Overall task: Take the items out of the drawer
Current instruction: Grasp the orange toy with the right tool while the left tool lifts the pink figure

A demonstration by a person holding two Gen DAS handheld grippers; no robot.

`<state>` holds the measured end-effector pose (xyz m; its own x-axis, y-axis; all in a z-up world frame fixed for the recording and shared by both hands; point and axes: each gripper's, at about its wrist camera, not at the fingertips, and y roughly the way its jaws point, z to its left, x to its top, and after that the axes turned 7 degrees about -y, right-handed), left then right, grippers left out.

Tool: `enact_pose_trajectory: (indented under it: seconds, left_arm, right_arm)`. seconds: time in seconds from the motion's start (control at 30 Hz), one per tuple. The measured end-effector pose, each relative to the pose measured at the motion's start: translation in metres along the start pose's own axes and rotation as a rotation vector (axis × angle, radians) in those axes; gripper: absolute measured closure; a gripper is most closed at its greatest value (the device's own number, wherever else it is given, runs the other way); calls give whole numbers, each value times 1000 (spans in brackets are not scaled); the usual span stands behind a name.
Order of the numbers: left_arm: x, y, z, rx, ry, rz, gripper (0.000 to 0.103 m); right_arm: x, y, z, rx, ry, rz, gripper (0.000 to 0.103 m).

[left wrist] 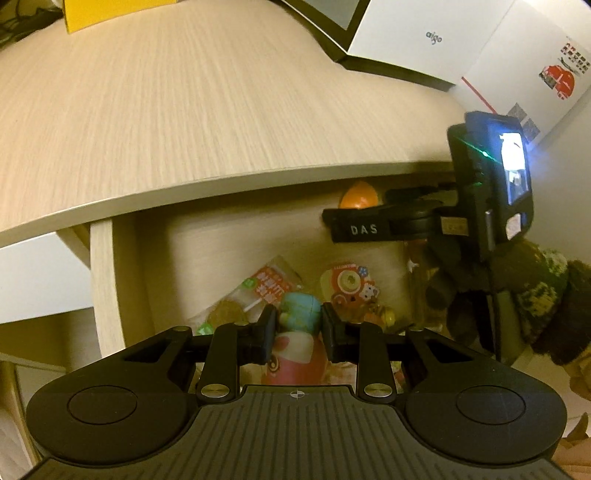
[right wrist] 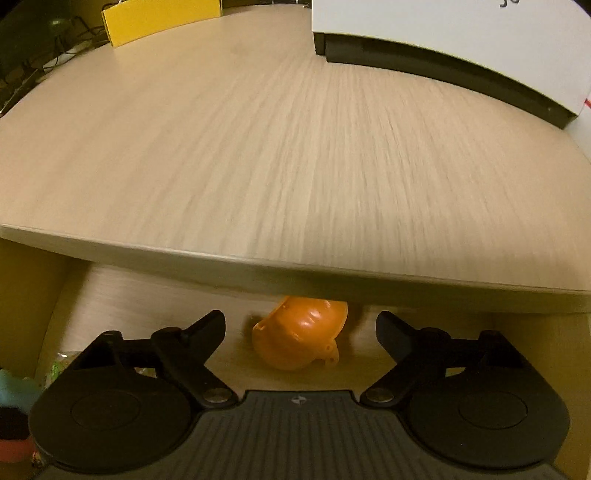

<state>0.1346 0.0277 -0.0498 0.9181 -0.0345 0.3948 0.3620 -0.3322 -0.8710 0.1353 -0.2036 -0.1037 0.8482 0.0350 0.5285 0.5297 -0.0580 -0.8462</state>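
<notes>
The drawer (left wrist: 107, 277) stands open under the wooden desktop (left wrist: 184, 110). Among the packets on its floor stands a toy figure (left wrist: 300, 310) with a blue top and a pink and white body, and my left gripper (left wrist: 299, 332) is shut on it, one pad on each side. Further back lies an orange plastic toy (left wrist: 360, 195), half under the desk edge. My right gripper (left wrist: 356, 208), held by a gloved hand (left wrist: 517, 295), reaches in from the right. In the right wrist view that gripper (right wrist: 301, 325) is open, with the orange toy (right wrist: 299, 339) between its fingers, not touching them.
A red snack packet (left wrist: 273, 280) and a colourful sticker pack (left wrist: 347, 284) lie in the drawer. On the desk sit a yellow box (right wrist: 159, 18), a white box with a black base (right wrist: 443, 29) and a printed leaflet (left wrist: 535, 74). Cables (right wrist: 37, 55) trail at the far left.
</notes>
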Motion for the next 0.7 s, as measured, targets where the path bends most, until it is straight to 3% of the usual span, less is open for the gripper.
enact_pose_trajectory:
  seconds: [0.07, 0.13, 0.2, 0.37, 0.5, 0.6, 0.7]
  left_arm:
    - [-3, 0, -1, 8, 0, 8, 74]
    - [-5, -2, -1, 15, 5, 13, 74]
    - [-5, -3, -1, 18, 8, 17, 74]
    - [-1, 1, -3, 0, 24, 33, 74]
    - [1, -14, -9, -74, 65, 23, 74]
    - [11, -41, -11, -151, 84, -61, 74]
    - [39, -61, -4, -175, 47, -189, 74]
  right_arm:
    - [1, 4, 0, -4, -7, -11, 16]
    - [4, 9, -3, 15, 4, -9, 27]
    - [6, 11, -8, 63, 20, 14, 50]
    - [4, -7, -15, 128, 43, 32, 50]
    - [-8, -45, -16, 156, 77, 25, 50]
    - [-19, -83, -15, 167, 100, 0, 50]
    - [-10, -116, -13, 161, 109, -46, 50]
